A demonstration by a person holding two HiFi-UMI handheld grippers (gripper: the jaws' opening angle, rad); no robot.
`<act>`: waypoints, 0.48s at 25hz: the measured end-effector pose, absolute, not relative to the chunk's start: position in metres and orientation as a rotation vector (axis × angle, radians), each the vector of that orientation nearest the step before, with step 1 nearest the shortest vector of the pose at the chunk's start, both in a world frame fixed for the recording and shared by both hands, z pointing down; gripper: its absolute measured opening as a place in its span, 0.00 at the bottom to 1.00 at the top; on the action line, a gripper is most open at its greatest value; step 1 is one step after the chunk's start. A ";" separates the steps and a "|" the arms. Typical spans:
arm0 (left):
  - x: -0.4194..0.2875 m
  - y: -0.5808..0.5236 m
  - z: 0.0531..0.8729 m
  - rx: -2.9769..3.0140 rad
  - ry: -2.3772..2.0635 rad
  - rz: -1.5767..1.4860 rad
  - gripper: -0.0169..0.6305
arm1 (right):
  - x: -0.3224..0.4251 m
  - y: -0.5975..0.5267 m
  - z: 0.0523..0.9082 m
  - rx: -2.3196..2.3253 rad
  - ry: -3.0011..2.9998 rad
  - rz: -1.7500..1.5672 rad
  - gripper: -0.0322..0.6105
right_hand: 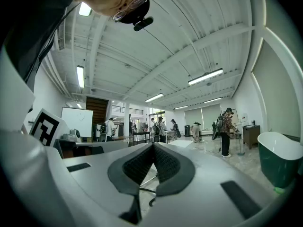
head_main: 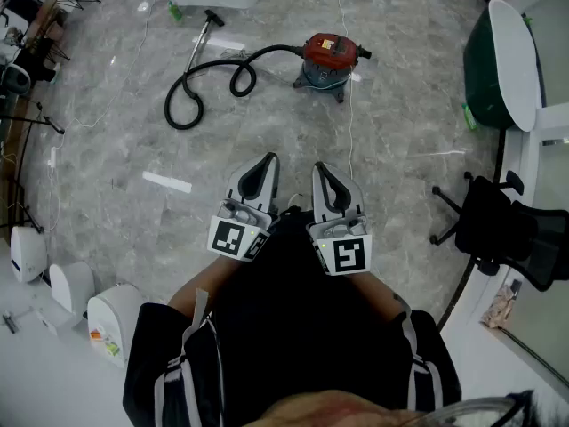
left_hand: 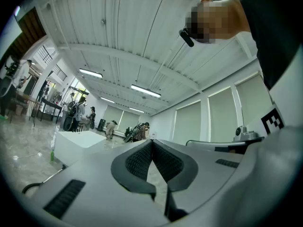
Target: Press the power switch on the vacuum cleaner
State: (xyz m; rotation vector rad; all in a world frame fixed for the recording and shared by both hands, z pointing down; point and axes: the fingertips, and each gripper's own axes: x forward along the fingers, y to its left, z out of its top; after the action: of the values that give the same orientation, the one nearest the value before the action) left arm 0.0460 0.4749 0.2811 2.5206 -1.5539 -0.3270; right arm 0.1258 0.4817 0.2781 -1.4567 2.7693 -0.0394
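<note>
Fingers [left_hand: 136, 163] of the left gripper [head_main: 265, 162] meet at the tips on nothing, and those of the right gripper [head_main: 322, 169] do the same, both held side by side near the person's body and touching no object. The vacuum cleaner [head_main: 327, 60] stands well ahead on the floor [head_main: 418, 203], its black hose [head_main: 191, 96] looped to its left and its switch too small to make out. On the way over, a foot could catch the hose or the thin white cord [head_main: 350, 132], and an off-centre fingertip could slip off the switch and shove the canister.
</note>
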 end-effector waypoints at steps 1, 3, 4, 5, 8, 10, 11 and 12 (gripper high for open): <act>0.047 0.476 0.281 2.526 -1.572 -0.322 0.05 | 0.127 0.484 0.279 -1.445 2.766 -0.059 0.07; 0.047 0.478 0.283 2.527 -1.600 -0.314 0.05 | 0.127 0.488 0.280 -1.420 2.763 -0.084 0.07; 0.046 0.478 0.285 2.519 -1.608 -0.312 0.05 | 0.127 0.490 0.280 -1.406 2.763 -0.093 0.07; 0.044 0.479 0.287 2.506 -1.614 -0.311 0.05 | 0.127 0.491 0.281 -1.392 2.762 -0.098 0.07; 0.042 0.480 0.291 2.477 -1.629 -0.303 0.05 | 0.133 0.492 0.284 -1.367 2.744 -0.148 0.07; 0.044 0.480 0.290 2.477 -1.632 -0.302 0.05 | 0.141 0.490 0.286 -1.361 2.726 -0.185 0.08; 0.046 0.480 0.288 2.482 -1.629 -0.304 0.05 | 0.143 0.489 0.287 -1.367 2.720 -0.190 0.07; 0.047 0.478 0.287 2.489 -1.625 -0.306 0.05 | 0.145 0.487 0.288 -1.378 2.718 -0.189 0.08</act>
State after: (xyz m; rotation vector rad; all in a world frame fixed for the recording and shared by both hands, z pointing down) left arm 0.0475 0.4781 0.2870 2.4888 -1.6247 -0.3062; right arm 0.1449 0.4873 0.2876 -1.3782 2.7177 -0.1893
